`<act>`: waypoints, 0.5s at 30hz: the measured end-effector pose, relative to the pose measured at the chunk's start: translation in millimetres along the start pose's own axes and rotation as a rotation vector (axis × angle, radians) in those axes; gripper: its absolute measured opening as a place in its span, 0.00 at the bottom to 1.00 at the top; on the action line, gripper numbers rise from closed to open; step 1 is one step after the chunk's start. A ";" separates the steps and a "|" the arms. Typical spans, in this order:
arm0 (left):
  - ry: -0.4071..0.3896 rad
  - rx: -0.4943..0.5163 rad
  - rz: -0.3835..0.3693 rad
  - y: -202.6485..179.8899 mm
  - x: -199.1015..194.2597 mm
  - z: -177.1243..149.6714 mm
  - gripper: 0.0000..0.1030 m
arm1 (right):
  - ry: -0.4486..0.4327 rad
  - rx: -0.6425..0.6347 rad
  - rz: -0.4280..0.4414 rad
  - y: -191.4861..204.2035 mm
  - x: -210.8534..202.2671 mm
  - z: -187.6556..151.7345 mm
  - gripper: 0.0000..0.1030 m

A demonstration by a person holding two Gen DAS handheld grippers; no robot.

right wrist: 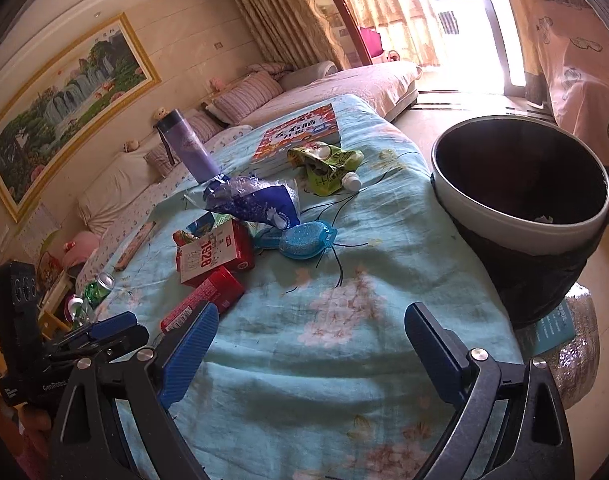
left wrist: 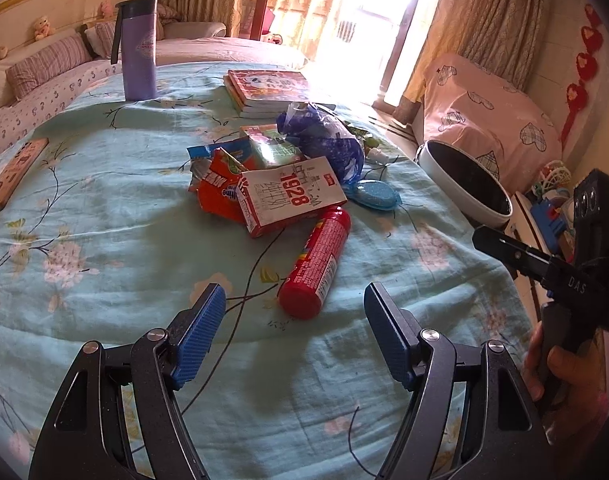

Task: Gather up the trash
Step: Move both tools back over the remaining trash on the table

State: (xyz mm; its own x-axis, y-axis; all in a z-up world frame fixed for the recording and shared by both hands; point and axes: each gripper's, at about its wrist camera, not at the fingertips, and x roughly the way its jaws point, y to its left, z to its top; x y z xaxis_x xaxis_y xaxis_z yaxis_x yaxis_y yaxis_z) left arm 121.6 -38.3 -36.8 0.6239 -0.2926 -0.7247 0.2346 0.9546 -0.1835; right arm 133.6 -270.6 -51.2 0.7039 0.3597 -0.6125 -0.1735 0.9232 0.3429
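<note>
- Far left on the flowered blue cloth (left wrist: 104, 208) you have a flat wooden board (left wrist: 14, 178) lying near the edge, well apart from the rubbish.
- Behind it a purple tumbler (left wrist: 138, 50) stands upright at the far side of the table.
- Your left gripper (left wrist: 294, 332) hangs over the near part of the cloth with its blue pads (left wrist: 202, 334) spread wide and nothing between them; they touch no item.
- Just beyond that gripper lies the red tube (left wrist: 316, 262) on its side, one end pointing towards you.
- Past the tube sits the main heap of trash: a torn orange wrapper (left wrist: 216, 194), the white carton marked 1928 (left wrist: 290, 198) leaning on it, and a crumpled blue plastic bag (left wrist: 328, 142) behind.
- A small blue oval case (left wrist: 374, 196) rests just beside the carton, on its right.
- A stack of books (left wrist: 266, 90) lies farther back, and a green pouch with a white cap (right wrist: 328, 166) lies against it.
- Your right gripper (right wrist: 310, 344) hovers above bare cloth near the table's right edge, fingers (right wrist: 432, 340) well apart, holding nothing.
- At the right, the bin (right wrist: 520, 216) with its black liner stands just beside the table edge, its mouth open towards you.
</note>
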 end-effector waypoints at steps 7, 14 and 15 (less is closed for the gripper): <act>0.026 0.040 0.009 -4.9 11.1 2.0 0.71 | 0.072 -0.126 -0.003 3.2 28.9 13.8 0.90; 0.055 0.086 0.009 -12.0 28.4 10.1 0.71 | 0.150 -0.265 0.020 12.1 59.8 34.4 0.74; 0.058 0.091 0.011 -12.8 30.8 10.9 0.71 | 0.165 -0.296 0.029 14.4 66.4 37.7 0.74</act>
State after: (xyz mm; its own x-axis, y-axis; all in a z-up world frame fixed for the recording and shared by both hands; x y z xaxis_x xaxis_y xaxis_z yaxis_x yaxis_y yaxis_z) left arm 145.9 -60.2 -49.5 0.5835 -0.2761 -0.7637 0.2968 0.9479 -0.1159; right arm 203.9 -238.5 -60.1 0.5785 0.3814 -0.7210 -0.4015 0.9026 0.1553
